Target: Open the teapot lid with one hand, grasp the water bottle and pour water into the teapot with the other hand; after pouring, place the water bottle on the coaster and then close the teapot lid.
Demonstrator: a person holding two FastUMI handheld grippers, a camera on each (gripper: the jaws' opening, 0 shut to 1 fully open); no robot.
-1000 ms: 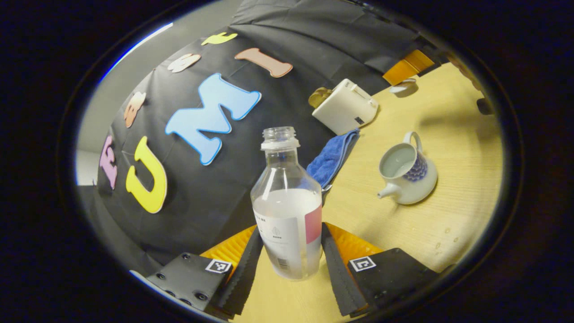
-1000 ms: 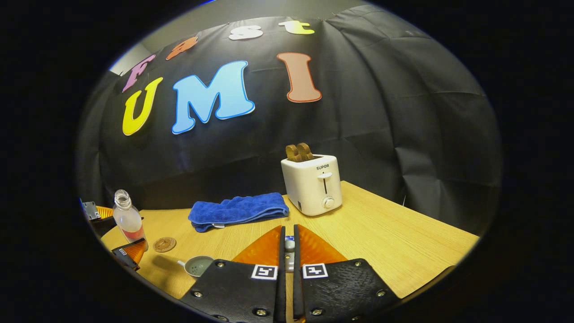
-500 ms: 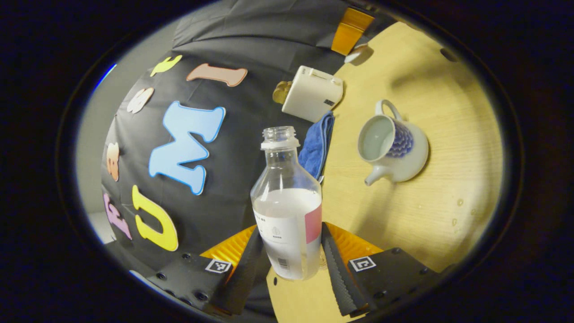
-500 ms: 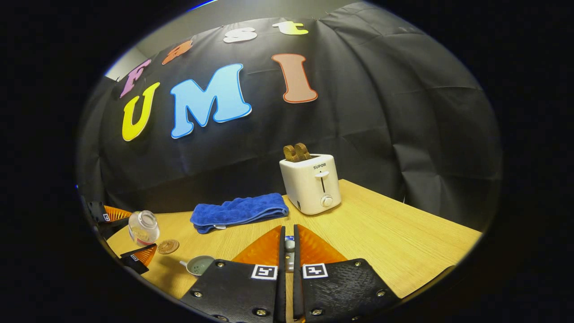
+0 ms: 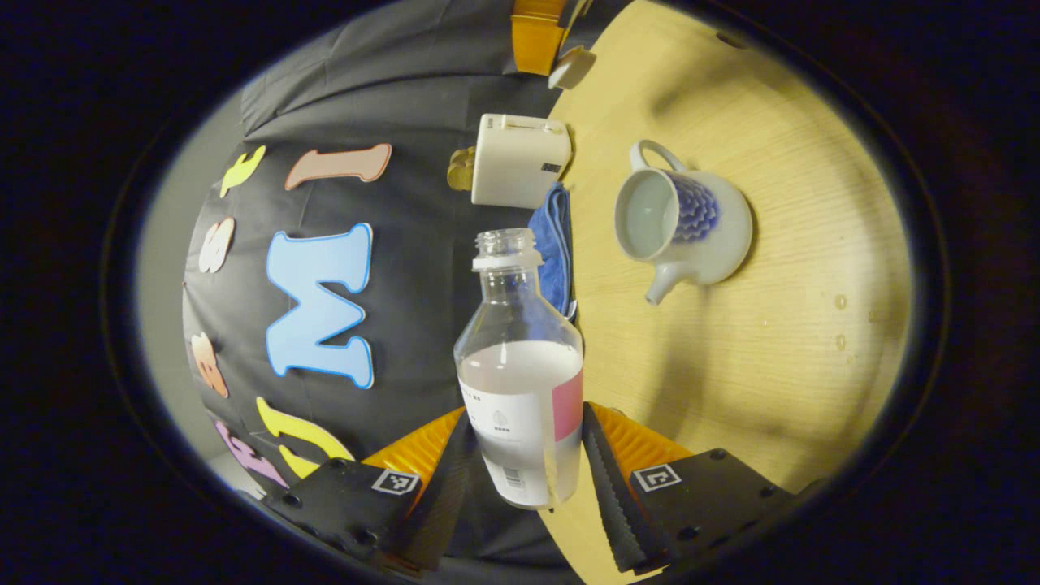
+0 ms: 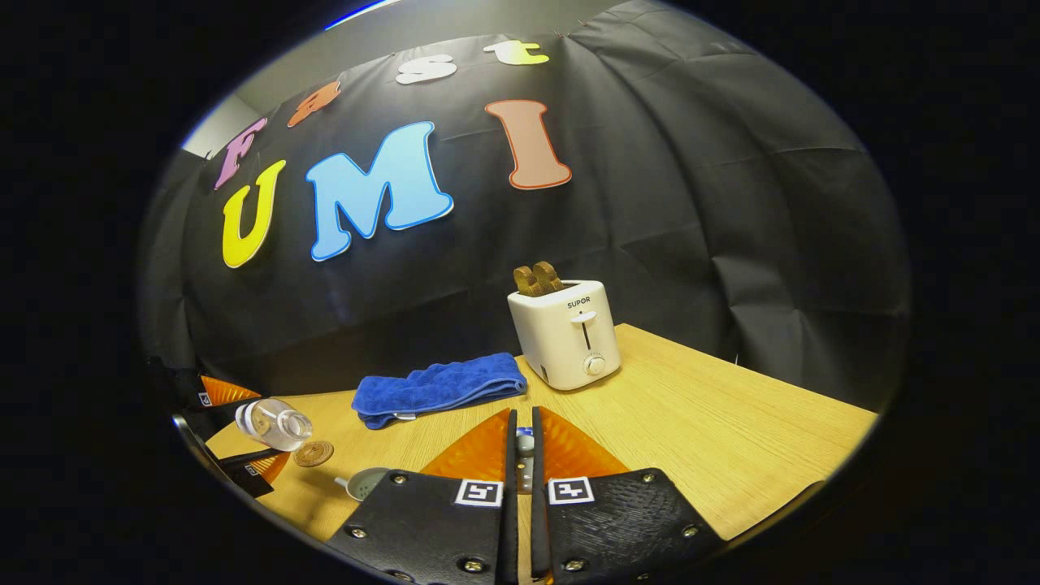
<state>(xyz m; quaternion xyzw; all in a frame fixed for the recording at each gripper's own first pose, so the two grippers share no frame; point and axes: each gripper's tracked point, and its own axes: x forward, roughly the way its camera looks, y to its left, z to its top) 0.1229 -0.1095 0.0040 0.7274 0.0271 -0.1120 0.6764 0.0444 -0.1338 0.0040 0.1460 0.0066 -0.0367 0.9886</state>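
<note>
While the right gripper [image 6: 524,443] pinches the lid [image 6: 526,443], the left gripper [image 5: 524,455] clamps the bottle [image 5: 520,366].

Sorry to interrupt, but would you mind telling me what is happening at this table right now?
The left gripper holds an uncapped water bottle, tipped on its side toward the open teapot; no water is seen leaving it. The right gripper is shut on the teapot lid, held up near the toaster. The coaster lies bare.
</note>
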